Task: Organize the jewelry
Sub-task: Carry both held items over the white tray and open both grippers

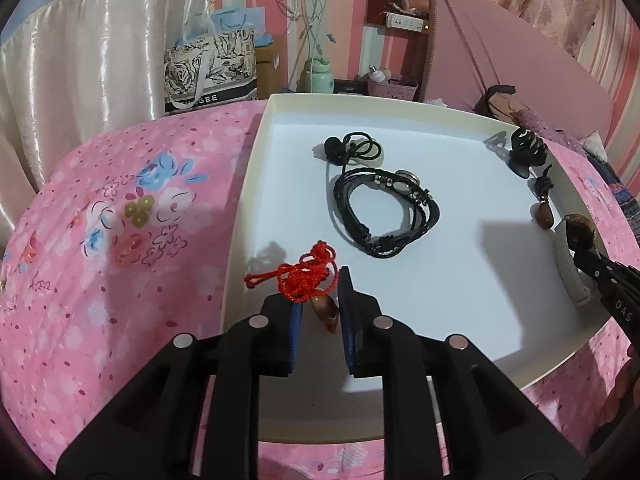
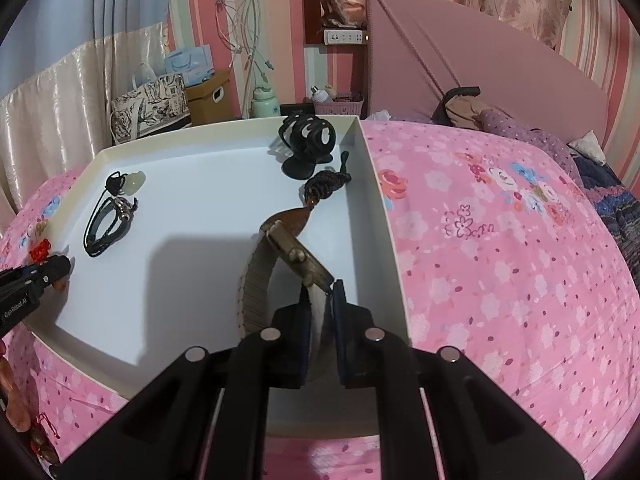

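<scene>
A shallow white tray (image 1: 256, 184) lies on the pink bedspread. My left gripper (image 1: 320, 312) is shut on a red cord necklace (image 1: 304, 276) with a brown stone pendant (image 1: 326, 314), just above the tray's near left corner. My right gripper (image 2: 322, 312) is shut on the beige strap of a wristwatch (image 2: 280, 260) with a brass case, over the tray's right side; the watch also shows in the left wrist view (image 1: 578, 236). In the tray lie a black braided bracelet (image 1: 388, 212), a black cord pendant (image 1: 352, 148), a black hair claw (image 2: 308, 140) and a brown knotted cord pendant (image 2: 324, 186).
The pink floral bedspread (image 2: 500, 260) surrounds the tray. A pink headboard (image 2: 480, 64) and dark clothes (image 2: 500, 120) lie at the far right. Behind the bed stand a printed bag (image 1: 208, 72), a cardboard box (image 2: 208, 96) and a green bottle (image 1: 320, 76).
</scene>
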The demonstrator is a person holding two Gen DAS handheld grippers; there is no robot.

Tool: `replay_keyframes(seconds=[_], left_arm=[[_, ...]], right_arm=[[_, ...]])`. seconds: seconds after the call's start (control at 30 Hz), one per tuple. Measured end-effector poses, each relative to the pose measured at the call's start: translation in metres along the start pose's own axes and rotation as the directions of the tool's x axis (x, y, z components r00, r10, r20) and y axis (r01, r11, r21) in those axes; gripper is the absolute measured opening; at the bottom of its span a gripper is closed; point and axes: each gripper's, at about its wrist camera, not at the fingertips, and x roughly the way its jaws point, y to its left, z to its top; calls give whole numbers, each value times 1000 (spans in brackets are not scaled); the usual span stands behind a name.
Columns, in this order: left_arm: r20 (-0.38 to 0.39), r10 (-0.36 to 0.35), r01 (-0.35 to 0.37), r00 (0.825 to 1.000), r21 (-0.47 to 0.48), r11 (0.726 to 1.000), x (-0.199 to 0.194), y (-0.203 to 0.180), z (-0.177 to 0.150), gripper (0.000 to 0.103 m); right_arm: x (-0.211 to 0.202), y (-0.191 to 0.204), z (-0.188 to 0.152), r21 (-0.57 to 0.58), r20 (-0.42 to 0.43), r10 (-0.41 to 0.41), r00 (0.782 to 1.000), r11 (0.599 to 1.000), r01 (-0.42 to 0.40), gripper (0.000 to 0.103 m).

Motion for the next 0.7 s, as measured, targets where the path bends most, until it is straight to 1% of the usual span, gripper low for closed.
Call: replay_keyframes(seconds=[0.1, 0.17, 0.27, 0.4, 0.47, 0.63, 0.7], left_arm=[[-1, 13, -13, 1000, 15, 1000, 0, -3, -2, 20], [3, 21, -21, 1000, 29, 999, 0, -6, -3, 26], [6, 32, -32, 999, 43, 999, -1, -9, -4, 32], [4, 32, -32, 999, 53, 998, -1, -10, -5, 36], [7, 39, -39, 999, 58, 998, -2, -10, -6, 43], [8, 29, -29, 1000, 58, 998, -5, -8, -6, 45], [10, 26, -27, 1000, 59, 998, -6, -8, -6, 48]], right_arm=[[1, -2, 0, 10, -5, 1, 1000, 1000, -1, 10], [2, -1, -2, 6, -4, -8, 1000, 1000, 8, 10], [4, 0, -3, -5, -5, -22, 1000, 1000, 21, 10], [4, 2, -4, -18, -4, -28, 1000, 999, 28, 12], [4, 4, -5, -27, -2, -37, 999, 999, 37, 13], [4, 3, -5, -10, -10, -14, 1000, 1000, 14, 13], [3, 2, -4, -9, -9, -8, 1000, 1000, 8, 19]])
